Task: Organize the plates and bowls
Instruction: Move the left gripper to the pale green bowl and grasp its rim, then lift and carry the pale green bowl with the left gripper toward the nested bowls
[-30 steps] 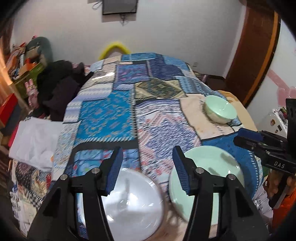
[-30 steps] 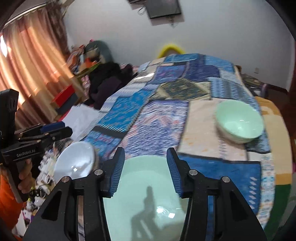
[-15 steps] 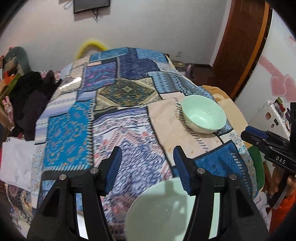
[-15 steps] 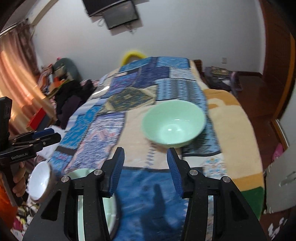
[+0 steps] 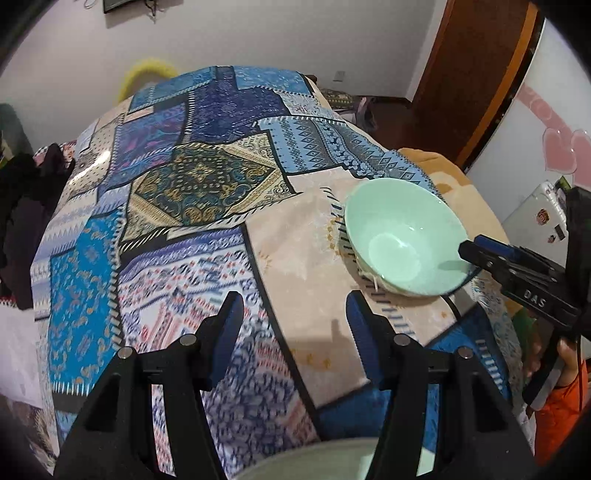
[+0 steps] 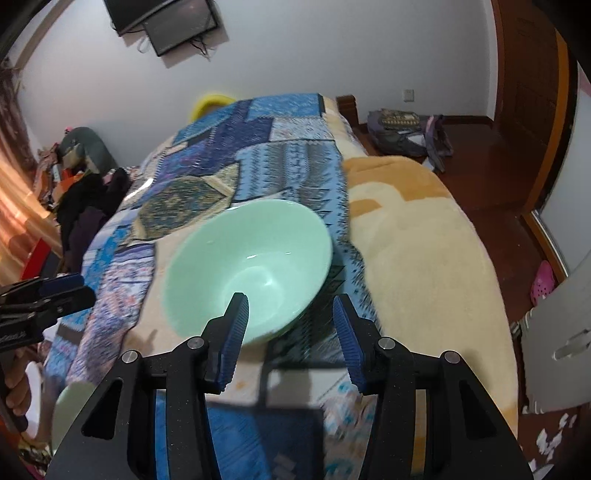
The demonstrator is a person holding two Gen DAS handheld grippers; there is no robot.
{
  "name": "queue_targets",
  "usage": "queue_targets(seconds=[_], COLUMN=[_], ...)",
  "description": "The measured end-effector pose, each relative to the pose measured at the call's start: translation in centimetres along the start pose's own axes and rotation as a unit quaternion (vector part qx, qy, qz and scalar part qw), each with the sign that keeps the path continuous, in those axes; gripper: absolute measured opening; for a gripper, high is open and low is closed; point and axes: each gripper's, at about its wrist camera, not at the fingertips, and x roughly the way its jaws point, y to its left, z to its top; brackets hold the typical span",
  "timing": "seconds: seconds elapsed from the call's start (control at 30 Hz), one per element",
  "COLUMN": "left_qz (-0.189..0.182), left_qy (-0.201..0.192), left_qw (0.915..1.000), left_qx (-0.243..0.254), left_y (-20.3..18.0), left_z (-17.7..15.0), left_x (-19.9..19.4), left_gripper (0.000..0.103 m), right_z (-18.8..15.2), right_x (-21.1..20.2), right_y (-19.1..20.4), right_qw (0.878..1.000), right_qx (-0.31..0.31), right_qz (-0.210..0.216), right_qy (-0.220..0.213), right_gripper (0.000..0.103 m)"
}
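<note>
Right gripper [image 6: 288,314] spread wide, nothing between the blue pads, hanging low over the near rim of the green bowl [image 6: 251,266]; left pad [image 6: 232,332] overlapping the bowl's near rim in the right wrist view, right pad just outside the bowl's right edge, contact impossible to judge. Seen from the left wrist camera as a black body marked "DAS", tip reaching over the right rim of the same bowl [image 5: 402,236].

Left gripper [image 5: 293,332] also wide apart and holding nothing, above the patchwork cloth [image 5: 192,192], the bowl ahead and to the right of it, apart from the fingers. From the right wrist camera, visible only at the far left edge, jaws seen side-on.

Bowl upright and empty, resting on the beige patch of the cloth, near the cloth's right border where the cream blanket [image 6: 424,258] begins. Pale green plate [image 5: 332,461] at the very bottom of the left wrist view, mostly hidden behind the gripper fingers; a slice of it [image 6: 70,410] at the lower left of the right wrist view, near the left hand [image 6: 16,391].

Behind: dark clothes [image 6: 88,206] piled left of the bed, a wall screen [image 6: 166,22] high up, a wooden door [image 5: 476,74] to the right, a bag [image 6: 402,133] on the floor.
</note>
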Motion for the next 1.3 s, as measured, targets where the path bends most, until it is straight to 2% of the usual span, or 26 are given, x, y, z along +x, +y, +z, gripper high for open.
queue_targets(seconds=[0.13,0.3,0.47,0.6,0.67,0.77,0.83,0.9,1.0,1.3], left_qz=[-0.001,-0.011,-0.018,-0.020,-0.024,-0.030,-0.008,-0.009,-0.030,-0.037], left_qy=[0.002,0.005,0.012,0.017,0.032,0.052,0.043,0.041,0.051,0.048], left_qw=[0.9999,0.9997,0.9992,0.9989,0.9985,0.9975,0.9981,0.9981,0.9979,0.9979], left_qx=[0.015,0.020,0.033,0.038,0.037,0.039,0.042,0.046,0.027,0.024], left_y=[-0.6,-1.0,-1.7,-2.2,-2.3,-2.4,-2.4,-2.1,-1.4,-1.9], left_z=[1.2,2.5,3.0,3.2,3.1,2.8,2.5,2.4,2.2,1.0], left_x=[1.9,3.8,5.5,6.6,7.5,8.6,8.7,8.5,8.0,5.3], left_gripper=[0.057,0.057,0.057,0.057,0.056,0.036,0.020,0.017,0.015,0.015], right_z=[0.7,1.2,1.0,0.8,0.6,0.5,0.4,0.3,0.1,-0.6], right_x=[1.6,3.3,3.7,3.4,3.5,3.8,3.8,3.5,3.1,1.3], right_y=[-0.8,-1.1,-0.1,0.6,1.4,2.3,2.7,2.7,2.5,3.5], right_qw=[1.000,0.999,0.999,0.997,0.996,0.994,0.994,0.994,0.994,0.995], right_qx=[0.004,0.014,-0.016,-0.032,-0.047,-0.059,-0.065,-0.061,-0.046,-0.039], right_qz=[0.012,0.041,0.033,0.057,0.062,0.074,0.070,0.074,0.087,0.078], right_qy=[0.012,0.027,0.028,0.036,0.040,0.047,0.051,0.049,0.053,0.039], right_gripper=[0.044,0.031,0.028,0.026,0.026,0.026,0.026,0.026,0.025,0.025])
